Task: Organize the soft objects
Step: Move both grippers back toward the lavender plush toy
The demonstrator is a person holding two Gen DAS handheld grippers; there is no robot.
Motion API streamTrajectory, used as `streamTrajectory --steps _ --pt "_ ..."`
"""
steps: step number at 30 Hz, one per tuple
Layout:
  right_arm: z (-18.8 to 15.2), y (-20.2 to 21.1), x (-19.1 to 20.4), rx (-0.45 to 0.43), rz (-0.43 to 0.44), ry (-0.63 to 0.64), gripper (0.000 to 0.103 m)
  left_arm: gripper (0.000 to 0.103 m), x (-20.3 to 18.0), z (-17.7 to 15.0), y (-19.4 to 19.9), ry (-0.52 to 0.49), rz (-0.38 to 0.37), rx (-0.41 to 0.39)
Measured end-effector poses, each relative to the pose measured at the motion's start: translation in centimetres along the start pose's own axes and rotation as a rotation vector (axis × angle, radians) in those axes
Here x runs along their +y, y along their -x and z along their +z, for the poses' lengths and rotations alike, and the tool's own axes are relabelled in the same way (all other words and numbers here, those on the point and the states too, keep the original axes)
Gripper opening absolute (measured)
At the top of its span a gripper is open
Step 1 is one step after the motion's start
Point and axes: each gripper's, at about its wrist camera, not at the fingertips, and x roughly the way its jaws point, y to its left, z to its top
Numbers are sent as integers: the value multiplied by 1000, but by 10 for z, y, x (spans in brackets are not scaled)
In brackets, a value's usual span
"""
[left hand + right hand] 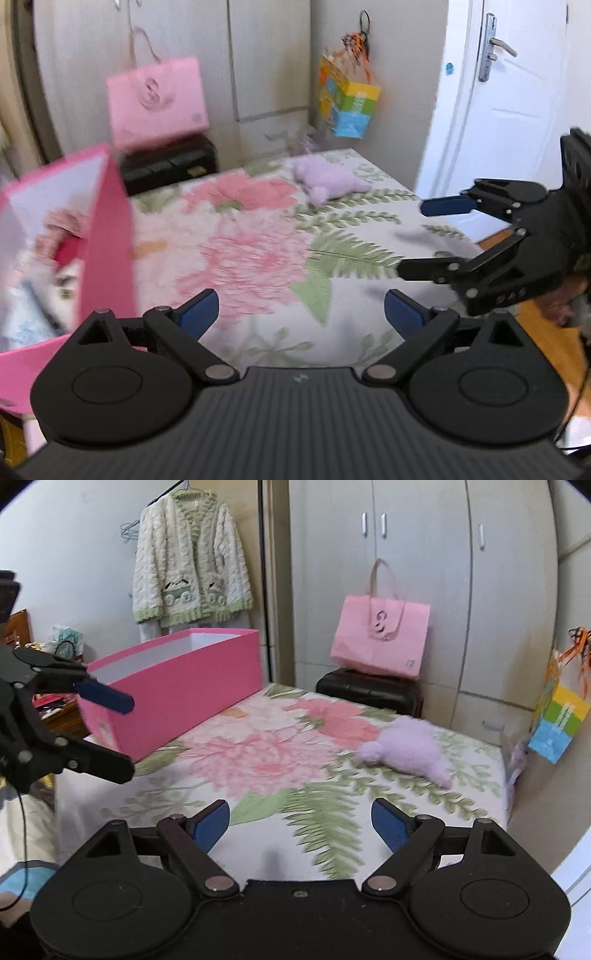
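1. Left wrist view: the left gripper (301, 310), black with blue pads, hangs over the bed with the pink-flower and green-leaf cover (258, 258). Its jaws stand wide apart and nothing is between them.
2. The soft lilac plush toy (328, 181) lies on the far part of the bed, well away from both grippers.
3. The long bright pink cardboard box (107, 236) sits at the left side of the bed. Some soft things lie inside it, but they are too blurry to name.
4. The right gripper (410, 238) reaches in from the right side of the bed. Its jaws are apart and hold nothing.
5. A light pink paper bag (157, 101) stands on a dark stool (170, 162) behind the bed.
6. Right wrist view: the right gripper (301, 821) is over the near end of the bed (258, 760), jaws spread, nothing in them.
7. The plush toy (410, 751) rests on the bed, ahead and to the right.
8. The pink box (173, 690) sits on the left side of the bed, open on top.
9. The left gripper (114, 734) is near the box, let go and free.
10. A fluffy white and green jacket (190, 557) hangs on the wall behind the bed.
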Motion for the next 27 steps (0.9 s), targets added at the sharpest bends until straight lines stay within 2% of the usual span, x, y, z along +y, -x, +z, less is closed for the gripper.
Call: streamTrajectory --steps 1,5,11,13,17,19,21,23,27 --pt "0 -2 -1 -2 -4 23 87 97 0 2 -6 1 -13 -5" --pt "-1 -15 -6 12 -31 109 87 97 -1 9 -25 18 25 -48" --pt "-3 -37 -31 43 -27 148 86 97 -4 29 -65 9 23 -124" --pt "1 -45 -42 51 -40 124 86 96 -6 37 -81 29 38 -99" --pt "8 -64 -73 67 -17 47 89 96 -11 53 -110 46 8 -72" --pt "10 -77 -83 92 -2 62 92 96 -14 61 -123 46 9 -80" --pt "10 -91 -88 126 -14 145 95 96 -14 68 -136 70 12 -81" --pt "10 -99 -95 108 -15 195 100 96 -12 75 -146 103 -9 -79" --pt "17 -116 -115 106 50 136 100 95 -10 87 -169 158 -41 -93"
